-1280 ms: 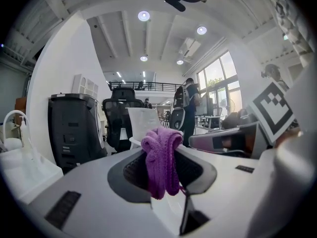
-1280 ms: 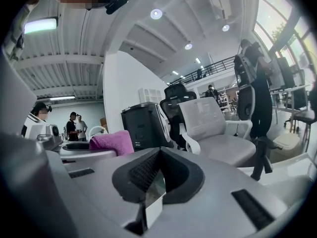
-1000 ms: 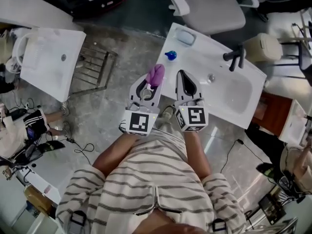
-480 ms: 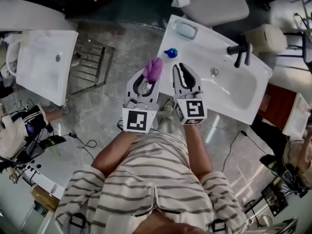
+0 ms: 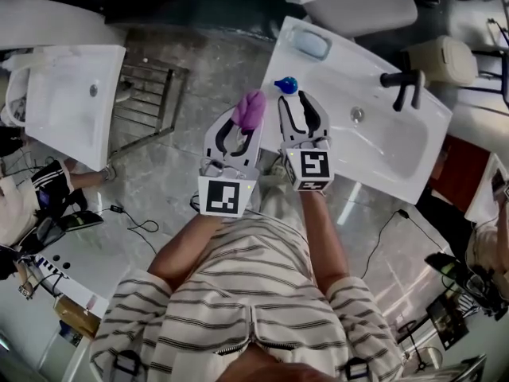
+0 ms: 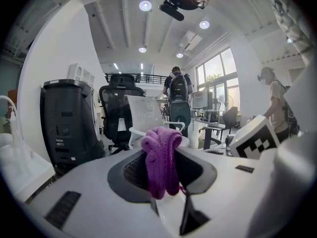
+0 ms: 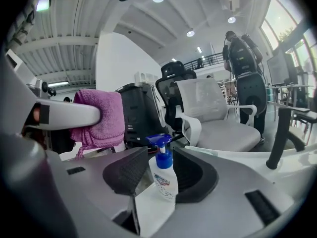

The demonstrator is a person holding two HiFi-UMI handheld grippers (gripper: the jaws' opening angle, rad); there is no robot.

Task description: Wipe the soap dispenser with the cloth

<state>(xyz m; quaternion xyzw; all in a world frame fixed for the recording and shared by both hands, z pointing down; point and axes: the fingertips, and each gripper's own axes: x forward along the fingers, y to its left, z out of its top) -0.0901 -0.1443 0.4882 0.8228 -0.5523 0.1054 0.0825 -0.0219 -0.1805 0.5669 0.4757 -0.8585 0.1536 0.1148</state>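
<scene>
- Floor (image 5: pixel 199 110): grey, mottled stone finish; loose black cables (image 5: pixel 135 223) lie on it.
- Desk (image 5: pixel 338 70): white, with an inset basin and a black tap (image 5: pixel 402 87).
- Second white basin unit (image 5: pixel 71 102): stands well apart to the left, with a metal rack (image 5: pixel 149 102) beside it.
- Seating: white office chair (image 7: pixel 218 118) behind the desk; black office chair (image 6: pixel 116 113) beside a black cabinet (image 6: pixel 67 125).
- Ceiling: white, ribbed, with round recessed lights (image 6: pixel 145 5).
- Windows (image 6: pixel 215 73): tall, admitting daylight.
</scene>
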